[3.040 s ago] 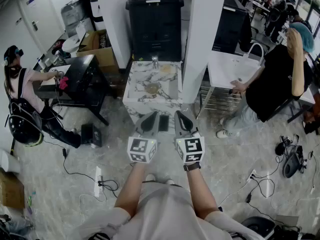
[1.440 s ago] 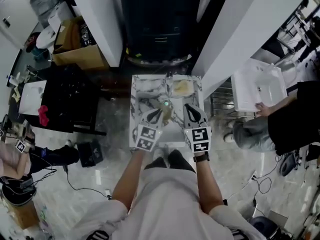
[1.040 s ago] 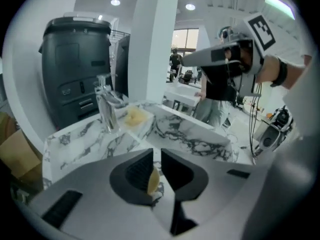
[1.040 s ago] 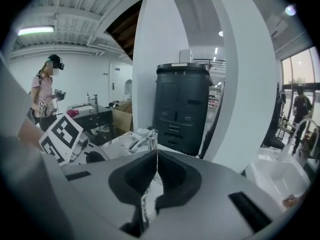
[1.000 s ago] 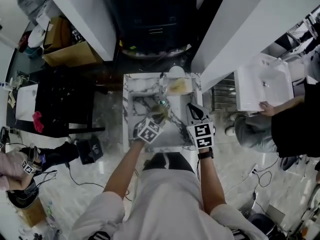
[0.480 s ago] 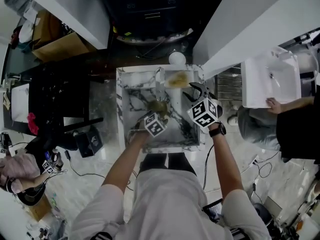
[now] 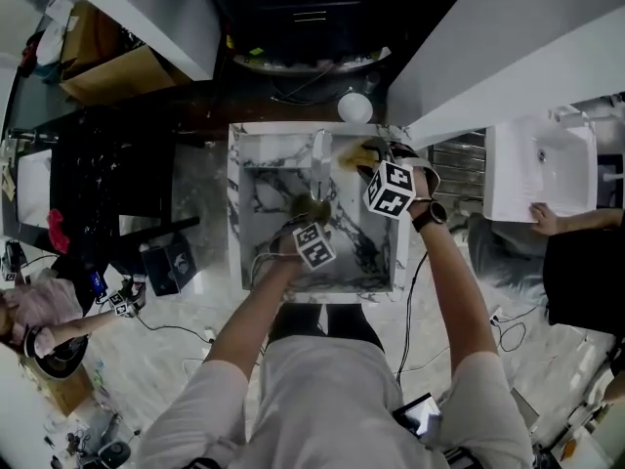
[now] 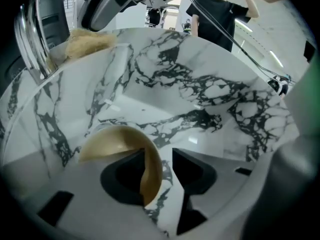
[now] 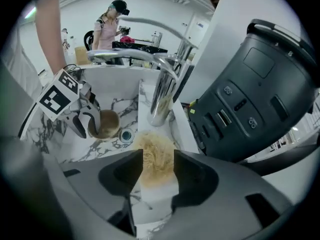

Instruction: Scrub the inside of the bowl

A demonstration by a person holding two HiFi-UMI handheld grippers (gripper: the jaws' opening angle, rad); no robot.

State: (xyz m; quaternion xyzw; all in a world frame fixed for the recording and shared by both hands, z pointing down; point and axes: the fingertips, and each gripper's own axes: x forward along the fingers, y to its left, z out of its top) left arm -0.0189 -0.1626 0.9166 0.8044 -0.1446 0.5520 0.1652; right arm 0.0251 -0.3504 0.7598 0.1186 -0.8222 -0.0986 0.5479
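A small golden bowl [image 8: 117, 144] lies in the white marble sink [image 7: 256, 198], near the drain [image 9: 125, 135]. My left gripper [image 8: 159, 156] is down in the basin and its jaws are opening, with the bowl's rim between them against the left jaw, clear of the right one. That bowl [image 9: 106, 124] and the left gripper [image 9: 82, 119] also show in the right gripper view. A yellow fibrous scrubber [image 9: 157, 156] lies on the sink's back ledge beside the faucet [image 9: 160, 96]. My right gripper [image 9: 157, 160] straddles it with its jaws opening. In the head view the right gripper [image 7: 369, 159] is over the scrubber [image 7: 354, 154].
A large black appliance [image 9: 250, 94] stands right behind the ledge. A white round object [image 7: 354, 106] sits behind the sink. A person [image 7: 576, 233] holds a white basin [image 7: 537, 164] at the right. Another person [image 9: 107, 26] stands at a dark table at the left.
The person has walked up to the sink. The left gripper went down to the bowl, and the right one reached to the scrubber on the back ledge. Both pairs of jaws have spread apart.
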